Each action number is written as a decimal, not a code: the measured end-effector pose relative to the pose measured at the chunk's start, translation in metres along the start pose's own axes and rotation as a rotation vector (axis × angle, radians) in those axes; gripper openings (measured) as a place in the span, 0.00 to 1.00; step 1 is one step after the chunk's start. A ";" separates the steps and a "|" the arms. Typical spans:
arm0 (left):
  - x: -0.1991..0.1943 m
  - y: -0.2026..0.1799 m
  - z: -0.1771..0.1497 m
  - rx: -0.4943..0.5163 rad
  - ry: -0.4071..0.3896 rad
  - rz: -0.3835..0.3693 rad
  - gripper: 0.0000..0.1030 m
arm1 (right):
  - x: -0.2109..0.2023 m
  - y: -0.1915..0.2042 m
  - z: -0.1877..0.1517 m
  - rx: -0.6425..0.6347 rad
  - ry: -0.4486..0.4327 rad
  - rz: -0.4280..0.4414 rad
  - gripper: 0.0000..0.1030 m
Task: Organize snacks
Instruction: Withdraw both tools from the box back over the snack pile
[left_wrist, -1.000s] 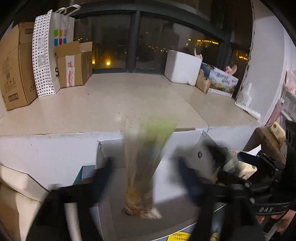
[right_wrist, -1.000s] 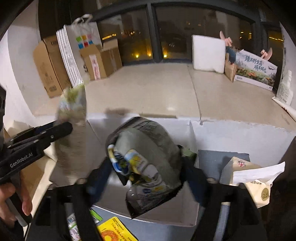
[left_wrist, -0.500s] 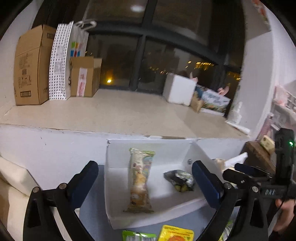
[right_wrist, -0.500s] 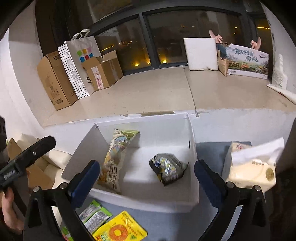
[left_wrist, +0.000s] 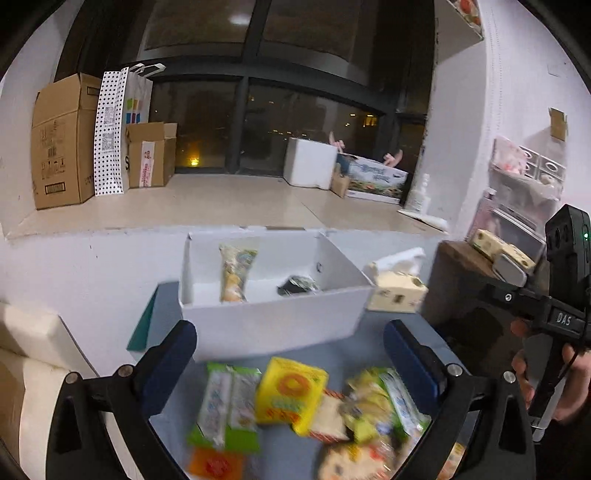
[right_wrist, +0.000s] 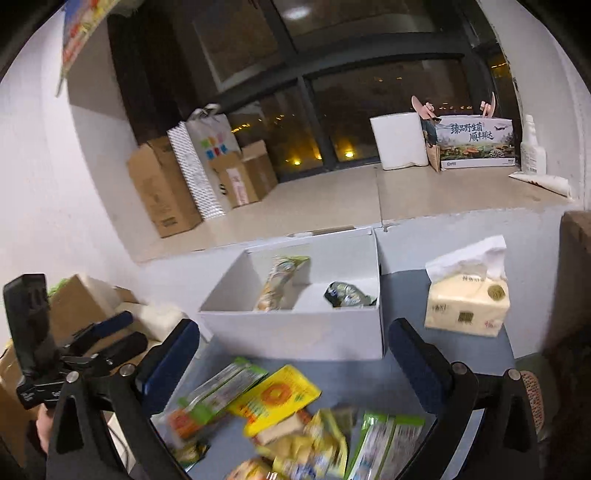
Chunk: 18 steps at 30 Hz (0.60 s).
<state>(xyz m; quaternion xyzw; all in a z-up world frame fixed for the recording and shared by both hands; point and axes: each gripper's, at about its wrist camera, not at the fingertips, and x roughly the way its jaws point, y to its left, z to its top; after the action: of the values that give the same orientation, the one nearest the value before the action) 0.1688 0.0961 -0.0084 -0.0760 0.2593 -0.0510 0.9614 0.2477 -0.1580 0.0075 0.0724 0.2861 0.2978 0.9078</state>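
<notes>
A blue-grey table (right_wrist: 402, 295) carries a white box (right_wrist: 295, 334) at its far edge. Just right of the box sits a tissue pack (right_wrist: 466, 308). Nearer than the box lies a pile of snack packets (right_wrist: 288, 417), a yellow packet (right_wrist: 275, 397) among them.

Tissue box (right_wrist: 467, 306) on the surface (right_wrist: 406, 295) near its right edge, cardboard boxes (left_wrist: 62, 140) and dotted paper bag (left_wrist: 110, 133) at the window ledge's (left_wrist: 184, 206) left end, white foam box (right_wrist: 399, 140) and printed carton (right_wrist: 474, 142) at its right end, dark window (left_wrist: 258, 122) behind.
</notes>
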 end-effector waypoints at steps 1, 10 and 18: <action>-0.006 -0.006 -0.004 0.009 0.000 0.005 1.00 | -0.007 0.001 -0.004 -0.004 -0.002 -0.011 1.00; -0.054 -0.034 -0.040 0.028 -0.019 -0.057 1.00 | -0.072 0.007 -0.068 -0.076 0.014 -0.093 1.00; -0.070 -0.035 -0.058 0.012 -0.018 -0.087 1.00 | -0.097 -0.007 -0.118 -0.058 0.033 -0.102 1.00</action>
<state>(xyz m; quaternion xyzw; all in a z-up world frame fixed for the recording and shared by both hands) 0.0768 0.0643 -0.0171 -0.0821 0.2470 -0.0936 0.9610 0.1205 -0.2246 -0.0462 0.0263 0.2957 0.2603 0.9187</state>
